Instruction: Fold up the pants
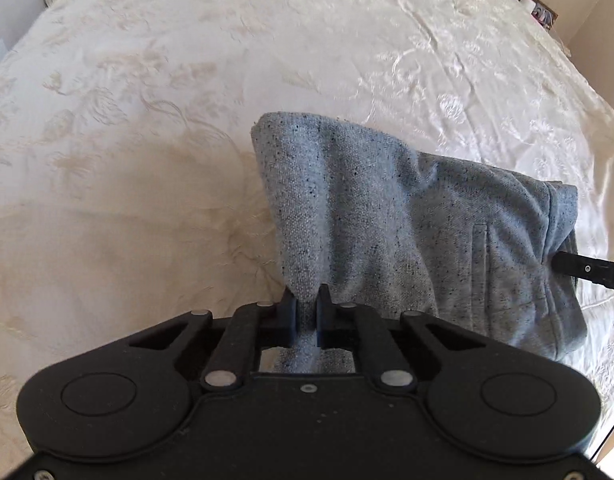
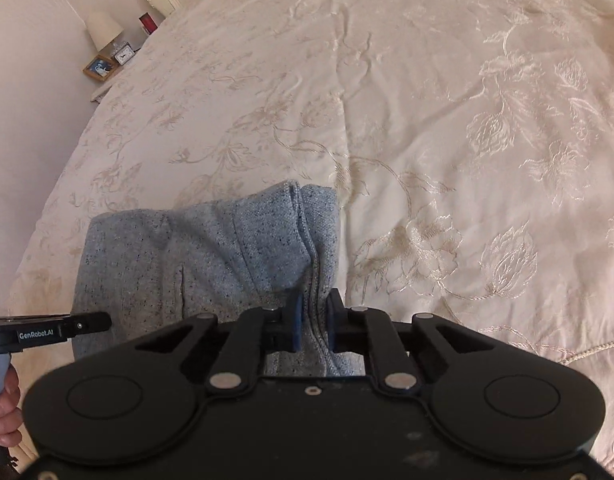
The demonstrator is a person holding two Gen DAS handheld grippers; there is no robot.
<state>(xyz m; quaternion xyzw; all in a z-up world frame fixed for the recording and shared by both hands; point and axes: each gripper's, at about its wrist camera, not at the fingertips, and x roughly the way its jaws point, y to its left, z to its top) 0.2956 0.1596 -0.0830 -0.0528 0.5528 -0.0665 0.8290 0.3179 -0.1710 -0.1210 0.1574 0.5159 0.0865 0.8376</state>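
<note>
Grey speckled pants (image 1: 387, 216) lie partly folded on a cream embroidered bedspread (image 1: 147, 120). My left gripper (image 1: 305, 308) is shut on the pants' near left corner, and the cloth rises in a pinched ridge between its pads. In the right wrist view the same pants (image 2: 211, 256) show with a seam running into my right gripper (image 2: 315, 312), which is shut on the near right edge. The right gripper's finger (image 1: 587, 270) pokes in at the pants' right side in the left wrist view. The left gripper's finger (image 2: 87, 322) shows at the pants' left side.
The bedspread (image 2: 447, 120) stretches wide beyond the pants. A bedside table with a lamp (image 2: 103, 30), a clock and a framed picture (image 2: 100, 67) stands at the bed's far left. A hand (image 2: 5, 404) holds the left tool's handle.
</note>
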